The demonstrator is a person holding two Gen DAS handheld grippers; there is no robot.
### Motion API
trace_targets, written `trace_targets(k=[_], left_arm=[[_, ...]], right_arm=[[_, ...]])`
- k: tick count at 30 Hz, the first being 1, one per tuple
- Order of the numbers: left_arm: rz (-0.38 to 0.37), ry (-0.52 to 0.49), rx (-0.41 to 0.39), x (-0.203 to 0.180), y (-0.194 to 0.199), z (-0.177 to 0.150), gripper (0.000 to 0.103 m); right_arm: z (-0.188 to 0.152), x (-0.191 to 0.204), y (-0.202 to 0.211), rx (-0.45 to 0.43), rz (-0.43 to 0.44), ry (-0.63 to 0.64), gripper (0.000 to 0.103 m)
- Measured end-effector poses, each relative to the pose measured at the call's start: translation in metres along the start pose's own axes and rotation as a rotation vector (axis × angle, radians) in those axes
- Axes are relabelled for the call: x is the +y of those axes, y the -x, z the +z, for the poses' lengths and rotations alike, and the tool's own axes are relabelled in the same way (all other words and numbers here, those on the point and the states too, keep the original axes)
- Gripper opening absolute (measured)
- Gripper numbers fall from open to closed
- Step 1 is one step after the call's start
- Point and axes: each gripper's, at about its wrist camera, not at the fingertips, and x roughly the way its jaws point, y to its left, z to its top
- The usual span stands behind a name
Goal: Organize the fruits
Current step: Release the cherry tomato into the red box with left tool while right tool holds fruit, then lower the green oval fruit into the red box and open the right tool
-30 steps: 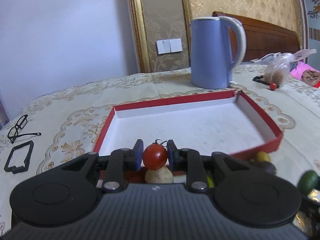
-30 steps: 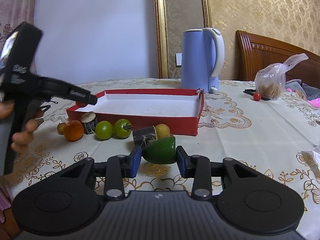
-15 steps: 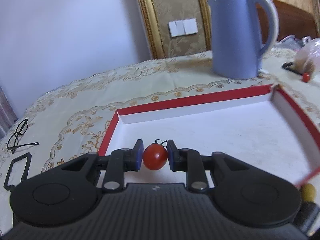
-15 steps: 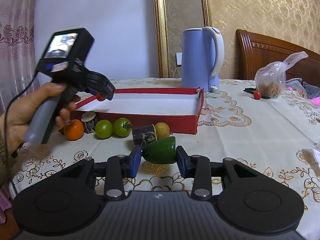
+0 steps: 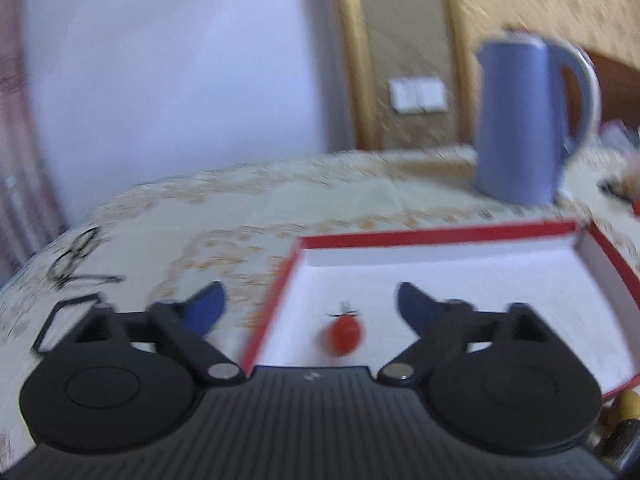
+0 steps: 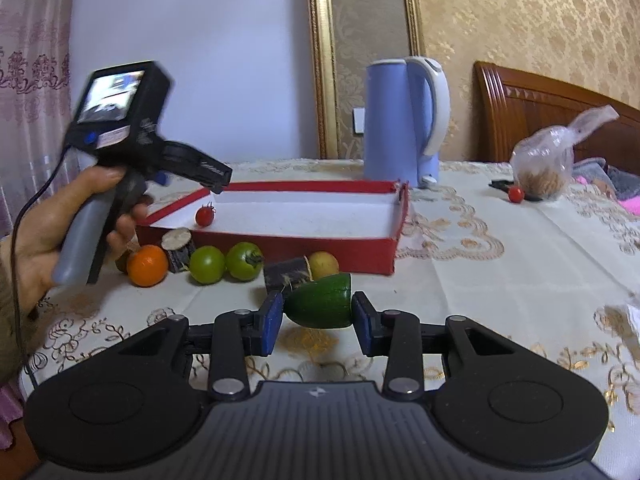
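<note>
While the red box (image 6: pixel 276 236) takes up the middle of the table, its white floor now carries its 1st fruit: the cherry tomato (image 5: pixel 346 330), gripped a second ago, lies loose near the box's near-left corner. Over it the left gripper (image 5: pixel 310 300) has its jaws opening, spread wide with nothing touching its pads. That placement looks done, so this hand is free for the next fruit. Lower down, the right gripper (image 6: pixel 318 318) remains clamped on the green fruit piece (image 6: pixel 322 306), unmoved. Outside the front wall wait 2 green tomatoes (image 6: pixel 226 263) and 1 orange (image 6: pixel 147 265).
</note>
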Motion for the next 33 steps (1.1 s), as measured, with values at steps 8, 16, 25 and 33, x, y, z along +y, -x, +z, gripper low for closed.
trace_targets(k=[8,16,25,33], left_arm=[[-0.018,0.185,0.030,0.067,0.035,-0.035,0.100],[-0.093,0.180,-0.015,0.076,0.060,-0.052,0.103],[-0.162,0.095,-0.023,0.070,0.072,-0.064,0.103],[-0.157,0.010,-0.010,0.069,0.074,-0.070,0.103]], right_arm=[[0.029,0.006,-0.020,-0.030,-0.005,0.037,0.037],[0.054,0.011,-0.047,-0.034,-0.007,0.061,0.037],[0.090,-0.005,-0.107,0.003,-0.063,0.037,0.037],[0.098,-0.029,-0.161,0.130,-0.154,-0.051,0.059]])
